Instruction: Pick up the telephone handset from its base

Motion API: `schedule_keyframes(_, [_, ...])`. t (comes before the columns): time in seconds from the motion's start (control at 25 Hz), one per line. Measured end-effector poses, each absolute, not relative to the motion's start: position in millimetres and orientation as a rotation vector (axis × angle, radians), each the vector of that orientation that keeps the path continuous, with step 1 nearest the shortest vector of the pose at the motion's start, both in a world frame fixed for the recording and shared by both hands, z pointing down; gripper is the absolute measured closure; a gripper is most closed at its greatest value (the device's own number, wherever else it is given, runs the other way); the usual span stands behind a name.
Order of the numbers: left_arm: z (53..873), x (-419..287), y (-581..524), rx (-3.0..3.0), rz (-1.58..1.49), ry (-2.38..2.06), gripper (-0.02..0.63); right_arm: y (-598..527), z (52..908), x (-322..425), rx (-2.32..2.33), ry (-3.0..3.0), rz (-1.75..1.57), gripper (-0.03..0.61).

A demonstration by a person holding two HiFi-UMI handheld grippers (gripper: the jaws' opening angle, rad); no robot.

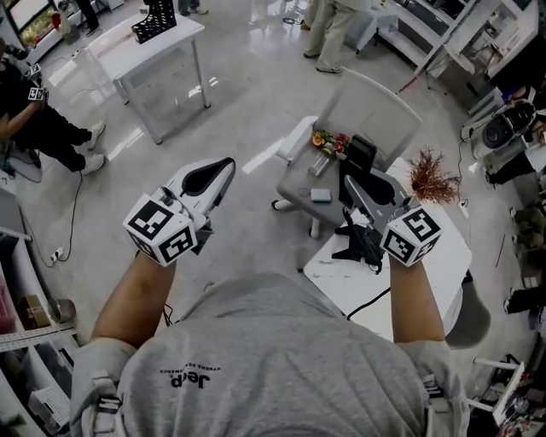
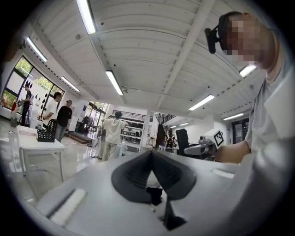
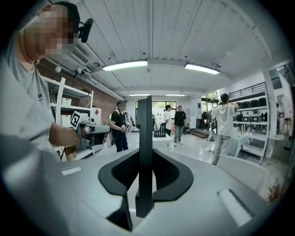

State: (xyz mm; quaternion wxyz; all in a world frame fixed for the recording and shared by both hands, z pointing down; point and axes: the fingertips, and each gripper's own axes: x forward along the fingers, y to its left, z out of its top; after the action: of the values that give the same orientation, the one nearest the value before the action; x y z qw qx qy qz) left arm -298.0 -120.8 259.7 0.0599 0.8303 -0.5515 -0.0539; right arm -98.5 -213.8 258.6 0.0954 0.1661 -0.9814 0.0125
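My right gripper (image 1: 353,186) is shut on the black telephone handset (image 1: 363,152) and holds it up in the air, above a white table (image 1: 431,256). In the right gripper view the handset (image 3: 144,152) stands as an upright black bar clamped between the jaws. My left gripper (image 1: 227,164) is raised at the left over the floor, its jaws closed tip to tip with nothing between them (image 2: 150,154). A dark shape with a black cord (image 1: 369,300) lies under the right gripper; I cannot tell whether it is the phone's base.
A grey chair (image 1: 299,183) holds flowers (image 1: 331,141) and a small grey box (image 1: 321,195). A dried plant (image 1: 431,175) stands at the right. Far left stands a white table (image 1: 162,47) with a black basket (image 1: 153,19). Several people are around the room.
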Motion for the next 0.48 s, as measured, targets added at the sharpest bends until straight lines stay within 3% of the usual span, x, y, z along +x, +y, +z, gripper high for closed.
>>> schedule_keyframes(0.48, [234,-368,-71,2.382,-0.229,-1.853,0.557,-224,236,-171,0.397,-3.017,0.288,0.502])
